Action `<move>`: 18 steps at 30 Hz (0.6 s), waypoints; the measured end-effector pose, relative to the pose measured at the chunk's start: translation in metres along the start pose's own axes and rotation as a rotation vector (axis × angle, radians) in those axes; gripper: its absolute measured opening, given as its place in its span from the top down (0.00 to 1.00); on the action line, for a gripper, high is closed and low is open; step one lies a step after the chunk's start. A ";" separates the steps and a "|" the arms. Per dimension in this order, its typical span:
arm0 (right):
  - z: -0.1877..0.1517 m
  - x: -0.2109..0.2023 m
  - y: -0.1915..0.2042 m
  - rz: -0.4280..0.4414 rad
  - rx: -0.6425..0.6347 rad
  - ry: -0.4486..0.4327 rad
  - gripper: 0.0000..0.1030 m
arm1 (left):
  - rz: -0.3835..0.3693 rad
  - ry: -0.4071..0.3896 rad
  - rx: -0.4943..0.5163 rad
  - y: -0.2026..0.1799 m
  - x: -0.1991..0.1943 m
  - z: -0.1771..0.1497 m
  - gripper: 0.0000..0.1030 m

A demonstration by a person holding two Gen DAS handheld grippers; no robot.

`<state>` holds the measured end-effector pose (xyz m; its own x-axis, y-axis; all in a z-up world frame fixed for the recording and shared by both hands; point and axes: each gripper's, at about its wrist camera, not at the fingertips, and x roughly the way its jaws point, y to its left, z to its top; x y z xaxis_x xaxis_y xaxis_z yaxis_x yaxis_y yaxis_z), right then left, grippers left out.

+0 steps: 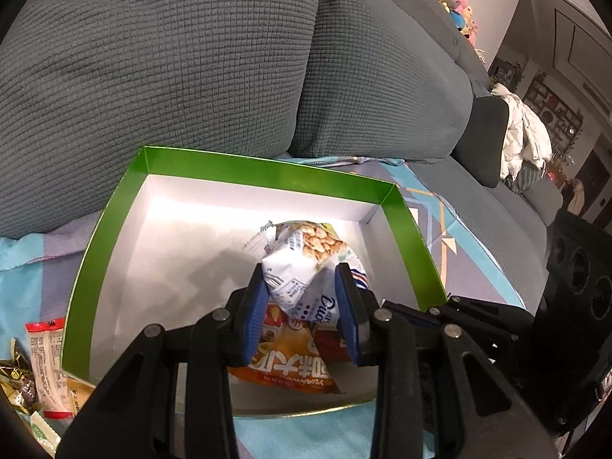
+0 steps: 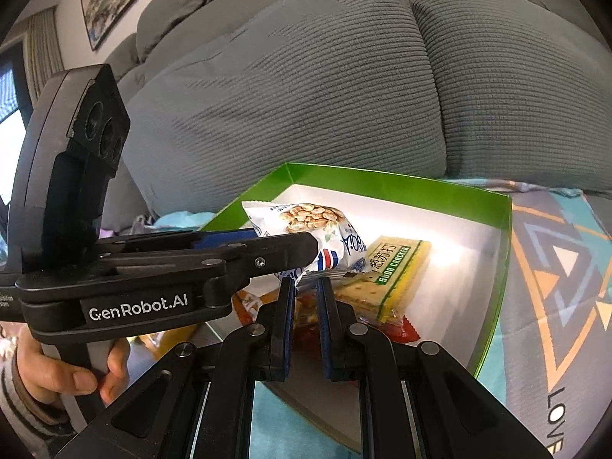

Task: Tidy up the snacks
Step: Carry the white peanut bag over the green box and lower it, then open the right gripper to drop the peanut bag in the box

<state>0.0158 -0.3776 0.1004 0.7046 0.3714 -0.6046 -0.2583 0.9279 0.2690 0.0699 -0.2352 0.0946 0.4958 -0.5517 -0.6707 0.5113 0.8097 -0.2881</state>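
A green box point(image 1: 267, 168) with a white inside sits on a patterned cloth on the sofa seat. My left gripper point(image 1: 302, 271) is shut on a white snack packet point(image 1: 317, 248) printed with nuts and holds it over the box. From the right wrist that packet point(image 2: 306, 216) hangs off the left gripper point(image 2: 310, 244). In the box lie an orange packet point(image 1: 290, 367), a yellow-green cracker packet point(image 2: 390, 271) and a red packet point(image 2: 401, 331). My right gripper point(image 2: 305, 282) is over the box's near side, jaws shut to a slit. Red wrapper shows in the slit; whether it is pinched is unclear.
Grey sofa back cushions point(image 1: 172, 76) rise right behind the box point(image 2: 382, 181). Several loose snack packets point(image 1: 46, 363) lie on the cloth left of it. The patterned cloth point(image 2: 554, 267) spreads to its right. A hand point(image 2: 57, 375) grips the left tool's handle.
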 end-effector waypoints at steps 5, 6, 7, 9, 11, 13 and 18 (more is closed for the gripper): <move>-0.002 0.002 -0.002 -0.011 0.004 0.015 0.87 | 0.005 0.014 0.008 0.002 0.004 0.000 0.68; -0.003 0.002 -0.002 -0.017 0.005 0.019 0.87 | 0.007 0.022 0.010 0.002 0.005 -0.001 0.68; -0.003 0.002 -0.002 -0.021 0.006 0.020 0.87 | 0.008 0.028 0.011 0.002 0.006 -0.002 0.68; -0.003 0.002 -0.003 -0.023 0.004 0.021 0.87 | 0.010 0.033 0.008 0.004 0.009 -0.002 0.68; -0.002 0.002 -0.003 -0.025 0.004 0.023 0.87 | 0.012 0.038 0.004 0.005 0.009 -0.003 0.68; -0.002 0.002 -0.003 -0.032 0.000 0.027 0.87 | 0.015 0.044 0.005 0.005 0.010 -0.003 0.68; -0.002 0.000 -0.002 -0.036 0.004 0.025 0.87 | 0.022 0.049 0.008 0.004 0.009 -0.002 0.68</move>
<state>0.0152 -0.3793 0.0982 0.6966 0.3382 -0.6328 -0.2304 0.9407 0.2492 0.0751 -0.2369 0.0859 0.4722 -0.5231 -0.7095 0.5066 0.8197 -0.2672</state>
